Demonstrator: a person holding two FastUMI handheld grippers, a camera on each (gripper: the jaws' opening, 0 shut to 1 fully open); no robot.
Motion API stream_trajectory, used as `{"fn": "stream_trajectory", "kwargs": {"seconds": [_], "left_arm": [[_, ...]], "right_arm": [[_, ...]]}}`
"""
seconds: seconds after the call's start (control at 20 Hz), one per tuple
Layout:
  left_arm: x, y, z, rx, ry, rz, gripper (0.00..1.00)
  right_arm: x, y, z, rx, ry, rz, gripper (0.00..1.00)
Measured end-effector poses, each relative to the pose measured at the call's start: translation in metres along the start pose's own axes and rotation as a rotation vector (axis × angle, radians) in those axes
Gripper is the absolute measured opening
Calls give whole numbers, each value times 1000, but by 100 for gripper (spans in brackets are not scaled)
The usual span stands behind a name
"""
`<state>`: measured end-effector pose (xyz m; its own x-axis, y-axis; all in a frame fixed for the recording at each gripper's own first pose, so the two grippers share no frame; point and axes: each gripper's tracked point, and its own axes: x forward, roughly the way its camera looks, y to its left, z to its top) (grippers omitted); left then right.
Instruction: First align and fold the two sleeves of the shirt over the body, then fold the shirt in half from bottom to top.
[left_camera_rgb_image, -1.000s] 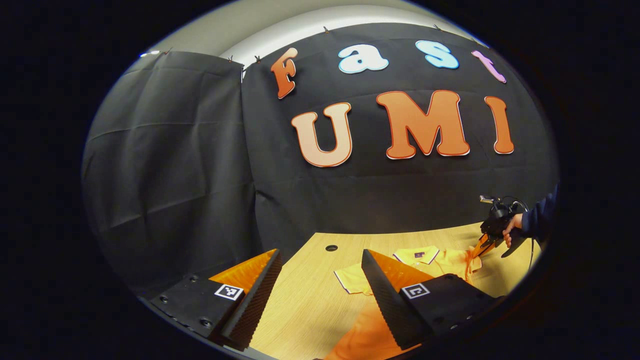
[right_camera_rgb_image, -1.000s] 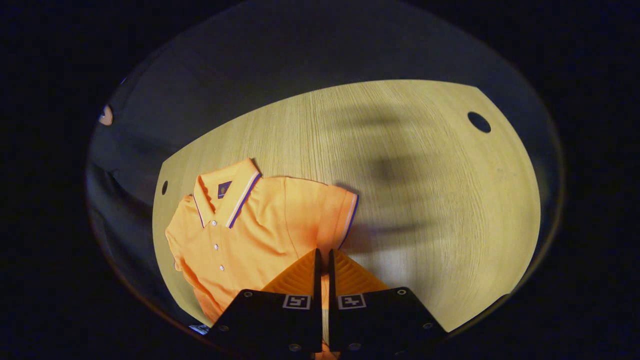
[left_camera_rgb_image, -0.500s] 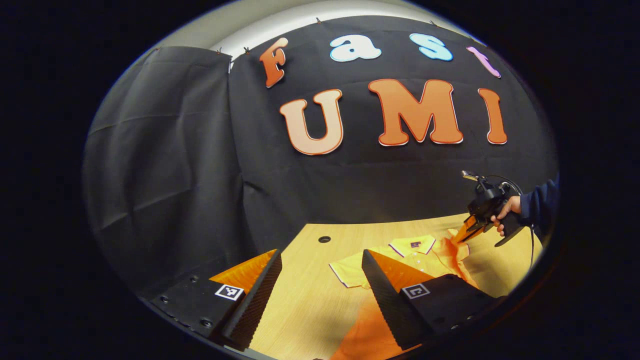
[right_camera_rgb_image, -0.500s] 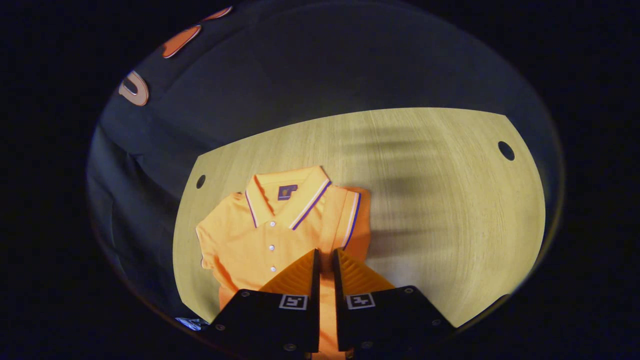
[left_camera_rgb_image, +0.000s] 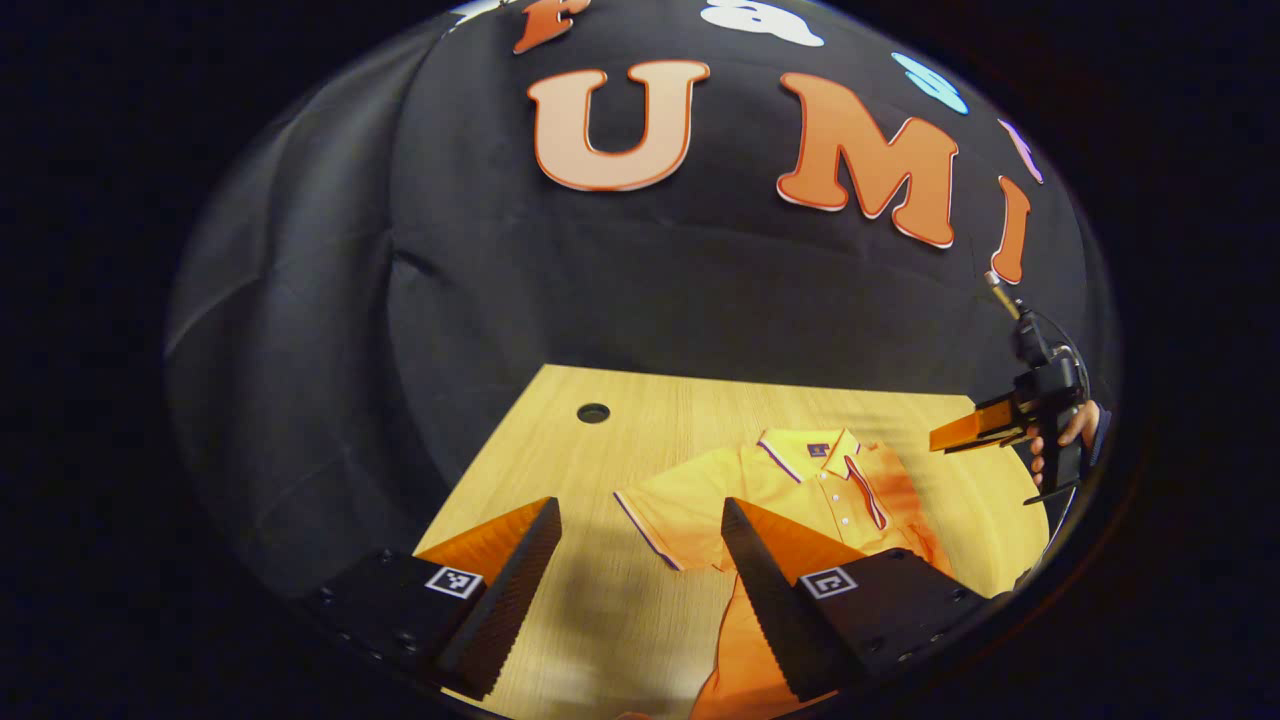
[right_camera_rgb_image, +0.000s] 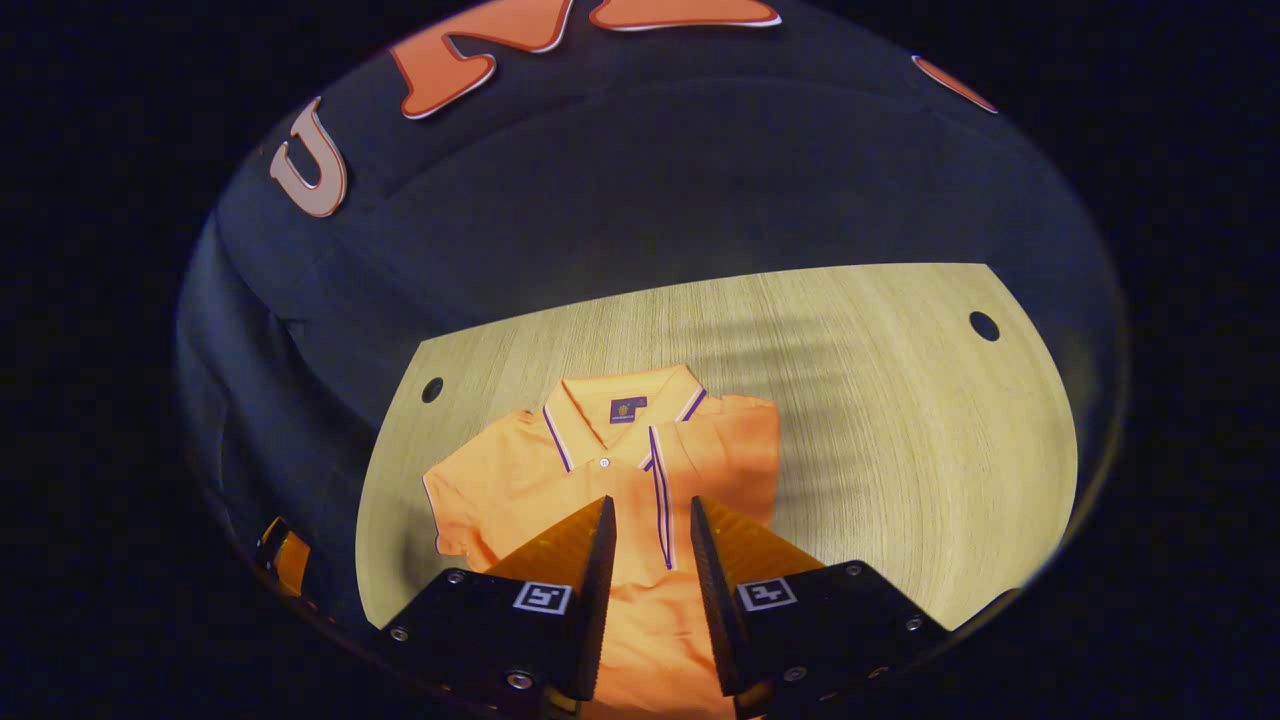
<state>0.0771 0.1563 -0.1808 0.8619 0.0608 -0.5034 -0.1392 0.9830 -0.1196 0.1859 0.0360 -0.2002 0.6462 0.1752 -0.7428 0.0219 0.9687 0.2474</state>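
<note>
Lying folded, one sleeve (right_camera_rgb_image: 715, 440) was done; both grippers gaped empty, so the nine-o'clock sleeve (right_camera_rgb_image: 470, 495) seemingly came next.

The wooden table (right_camera_rgb_image: 900, 400) lies bare to the right of the orange shirt (right_camera_rgb_image: 560, 480) and on to its far edge, so a gripper could pass freely there. The left side offers a narrower bare strip beside the spread sleeve (left_camera_rgb_image: 665, 505). The black cloth wall (left_camera_rgb_image: 450, 300) closes off the back edge. The right gripper (left_camera_rgb_image: 955, 438) hangs in the air above the shirt's right side.
</note>
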Motion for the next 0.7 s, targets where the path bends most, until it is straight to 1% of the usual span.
{"fn": "stream_trajectory", "kwargs": {"seconds": [0.1, 0.15, 0.2, 0.25, 0.4, 0.45, 0.5, 0.55, 0.6, 0.7], "left_arm": [[29, -1, -8, -26, 71, -61, 98], [42, 0, -13, -33, 114, -71, 98], [57, -1, -20, -36, 155, -79, 98], [70, -4, -25, -39, 190, -84, 98], [97, -10, -50, -44, 310, -75, 98], [104, -13, -56, -50, 339, -76, 98], [111, -17, -61, -55, 366, -74, 99], [118, -18, -64, -64, 386, -71, 99], [124, -18, -68, -71, 418, -61, 99], [131, -19, -77, -100, 486, -38, 98]], "right_arm": [[-20, -11, -2, 14, -48, -52, 51], [-30, -16, -3, 23, -71, -75, 57], [-41, -21, -3, 32, -95, -93, 60], [-53, -25, -4, 39, -120, -113, 68], [-89, -39, -7, 66, -185, -157, 78], [-101, -43, -9, 76, -206, -168, 77], [-112, -46, -10, 85, -224, -174, 85], [-123, -49, -13, 89, -243, -180, 83], [-136, -55, -14, 88, -261, -192, 92], [-158, -64, -19, 73, -294, -224, 95]]}}
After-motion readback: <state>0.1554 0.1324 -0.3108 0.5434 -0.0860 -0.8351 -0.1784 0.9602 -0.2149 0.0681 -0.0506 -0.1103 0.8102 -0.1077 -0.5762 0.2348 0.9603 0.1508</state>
